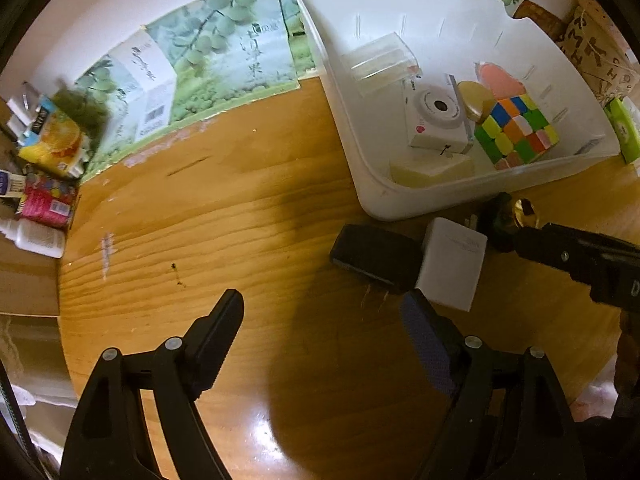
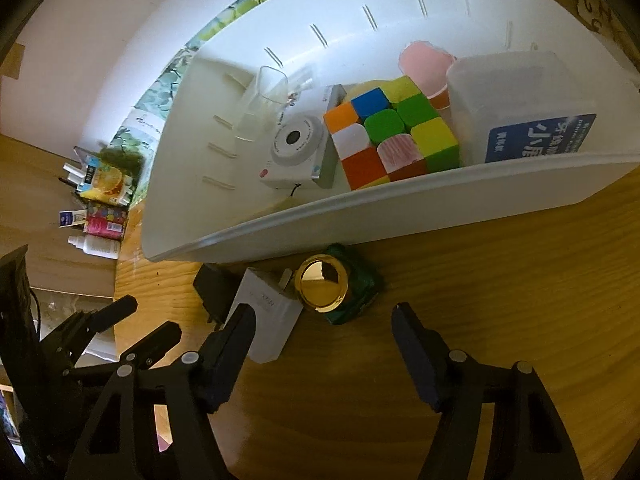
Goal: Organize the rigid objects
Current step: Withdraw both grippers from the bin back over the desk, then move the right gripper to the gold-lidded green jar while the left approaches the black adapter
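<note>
A white plastic bin (image 1: 362, 176) (image 2: 360, 216) on the wooden table holds a colourful cube (image 1: 516, 132) (image 2: 394, 132), a white toy camera (image 1: 436, 120) (image 2: 296, 152), a clear box (image 1: 378, 62), a pink cup (image 2: 426, 66) and a lidded box with a blue label (image 2: 524, 108). In front of the bin lie a black adapter (image 1: 374, 258) (image 2: 214, 292), a white charger (image 1: 452, 264) (image 2: 268, 320) and a green bottle with a gold cap (image 2: 338, 286) (image 1: 526, 212). My left gripper (image 1: 324, 328) is open and empty, just short of the adapter. My right gripper (image 2: 324, 332) is open, just short of the bottle.
Packets and small bottles (image 1: 44, 172) (image 2: 100, 208) lie at the table's left edge. Green printed cartons (image 1: 208, 64) stand against the wall behind. A patterned bag (image 1: 596, 52) sits right of the bin. The left gripper shows in the right wrist view (image 2: 120, 320).
</note>
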{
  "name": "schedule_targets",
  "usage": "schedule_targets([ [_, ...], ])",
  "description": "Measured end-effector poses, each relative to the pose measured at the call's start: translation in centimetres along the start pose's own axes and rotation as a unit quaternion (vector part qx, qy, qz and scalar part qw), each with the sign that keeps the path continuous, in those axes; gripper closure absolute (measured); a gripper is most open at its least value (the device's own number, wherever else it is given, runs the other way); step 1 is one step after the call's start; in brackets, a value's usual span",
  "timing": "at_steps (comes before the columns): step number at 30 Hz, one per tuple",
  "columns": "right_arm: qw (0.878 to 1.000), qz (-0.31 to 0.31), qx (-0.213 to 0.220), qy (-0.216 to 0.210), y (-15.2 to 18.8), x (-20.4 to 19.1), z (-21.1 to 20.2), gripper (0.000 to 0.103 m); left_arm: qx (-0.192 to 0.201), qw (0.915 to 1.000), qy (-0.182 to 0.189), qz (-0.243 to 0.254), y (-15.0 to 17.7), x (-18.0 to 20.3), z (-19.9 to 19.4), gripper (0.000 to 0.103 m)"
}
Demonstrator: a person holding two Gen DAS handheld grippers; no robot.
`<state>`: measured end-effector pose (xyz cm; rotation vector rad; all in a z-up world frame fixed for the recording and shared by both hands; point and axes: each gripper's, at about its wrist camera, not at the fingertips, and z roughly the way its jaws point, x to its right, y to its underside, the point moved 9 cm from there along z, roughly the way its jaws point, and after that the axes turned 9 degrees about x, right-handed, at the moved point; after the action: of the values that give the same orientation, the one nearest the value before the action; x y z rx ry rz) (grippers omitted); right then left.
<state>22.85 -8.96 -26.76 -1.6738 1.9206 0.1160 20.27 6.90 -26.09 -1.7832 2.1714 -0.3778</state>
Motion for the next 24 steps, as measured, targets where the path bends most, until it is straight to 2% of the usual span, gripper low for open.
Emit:
schedule_targets([
  [4,1.000,0.008,-0.005,0.001,0.2,0.1,0.3,0.035,-0.011,0.9999,0.005,-0.003,-0.2,0.1,1.1,0.019],
  [20,1.000,0.001,-0.021,0.009,0.6,-0.4,1.5,0.040,-0.018,0.9993,0.033,0.002,-1.1,1.4,3.3,0.018],
  [24,1.000,0.000,-0.022,0.013,0.7,-0.6,1.8,0.040,-0.019,0.9985,0.051,-0.006,-1.1,1.6,3.8,0.017],
])
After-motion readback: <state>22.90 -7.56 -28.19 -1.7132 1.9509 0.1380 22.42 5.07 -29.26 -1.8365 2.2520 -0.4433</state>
